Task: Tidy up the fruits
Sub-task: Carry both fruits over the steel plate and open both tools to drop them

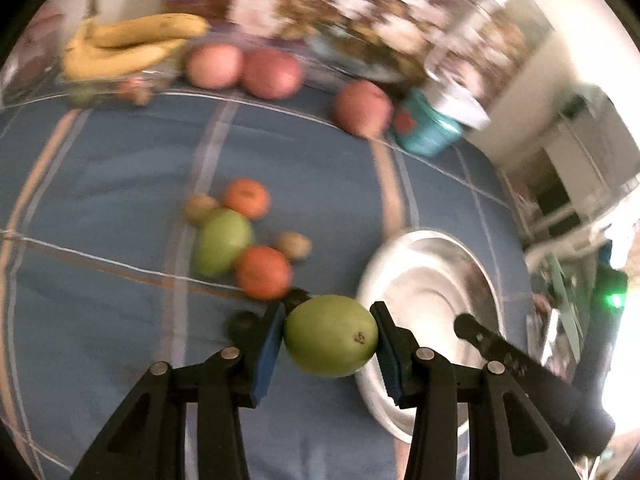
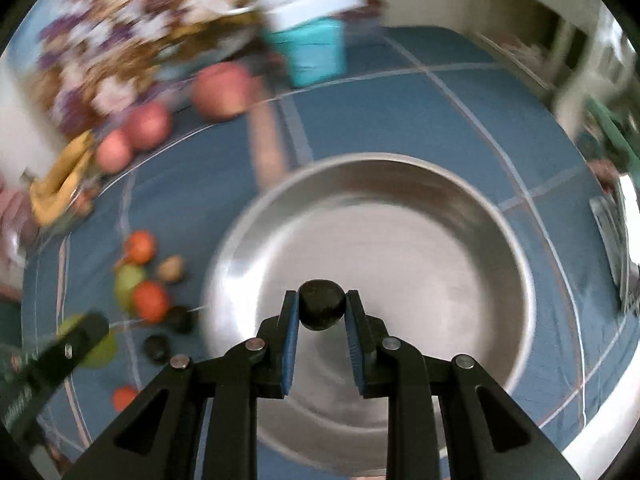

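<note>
Fruit is in both claws at once. A dark round fruit (image 2: 322,309) sits pinched between the blue pads of the right gripper (image 2: 322,312), whose jaws are drawn in narrow around it, and it hangs directly over the metal bowl (image 2: 500,240), near the bowl's centre. In my judgement that fruit is the nearer of the two to delivery: the bowl floor lies straight below and ahead of the fingers, so a short lowering and an opening of the jaws should place it.

The left gripper (image 1: 331,336) holds a green fruit (image 1: 331,335) at mid-width, jaws set wider and pressed against its two sides, long axis running across from pad to pad. It is carried above the cloth just left of the bowl (image 1: 472,272), its right flank overlapping the rim in this view; the bowl lies to its right, so that arm would need to travel rightward before letting go.

Left of the bowl a loose cluster lies on the blue checked cloth (image 1: 100,200): another green fruit (image 1: 222,242), two oranges (image 1: 264,272), and two small brown fruits (image 1: 294,246). Beyond the bowl, toward the far edge, are three red apples (image 1: 272,74), bananas (image 1: 128,46) and a teal container (image 1: 428,128). Both views are motion-blurred, so finer detail cannot be read.
</note>
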### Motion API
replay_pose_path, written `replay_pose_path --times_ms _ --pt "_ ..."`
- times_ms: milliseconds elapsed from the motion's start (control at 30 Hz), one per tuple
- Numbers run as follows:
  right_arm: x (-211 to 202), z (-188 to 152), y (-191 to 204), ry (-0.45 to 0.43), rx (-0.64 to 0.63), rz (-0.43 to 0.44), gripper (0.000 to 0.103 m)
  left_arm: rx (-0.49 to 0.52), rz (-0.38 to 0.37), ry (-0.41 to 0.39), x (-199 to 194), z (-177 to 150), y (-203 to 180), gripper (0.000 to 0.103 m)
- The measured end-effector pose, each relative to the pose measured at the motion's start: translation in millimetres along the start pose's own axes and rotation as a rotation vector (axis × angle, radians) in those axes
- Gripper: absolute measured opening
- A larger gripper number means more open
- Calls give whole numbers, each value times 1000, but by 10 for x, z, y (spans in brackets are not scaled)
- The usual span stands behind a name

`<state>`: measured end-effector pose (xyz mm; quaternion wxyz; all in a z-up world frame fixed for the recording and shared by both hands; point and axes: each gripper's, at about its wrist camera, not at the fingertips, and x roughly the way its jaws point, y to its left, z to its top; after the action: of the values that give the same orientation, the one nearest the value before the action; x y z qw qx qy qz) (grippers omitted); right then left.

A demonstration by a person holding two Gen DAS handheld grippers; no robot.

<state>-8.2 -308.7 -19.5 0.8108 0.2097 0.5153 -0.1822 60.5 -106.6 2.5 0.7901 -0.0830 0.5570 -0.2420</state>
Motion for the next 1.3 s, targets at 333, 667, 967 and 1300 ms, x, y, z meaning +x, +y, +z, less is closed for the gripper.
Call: replay_pose_path --times_ms 333,667,967,1300 --pt "27 -6 -622 12 136 -46 24 162 -44 94 397 -315 -653 47" --pt "40 -21 -697 17 145 -43 24 143 -59 88 348 -295 -585 59" --pt "35 -17 -600 4 115 -65 61 25 64 86 266 -181 -218 67" --pt "-38 -146 -281 -50 32 -53 93 -183 257 7 -33 -90 568 103"
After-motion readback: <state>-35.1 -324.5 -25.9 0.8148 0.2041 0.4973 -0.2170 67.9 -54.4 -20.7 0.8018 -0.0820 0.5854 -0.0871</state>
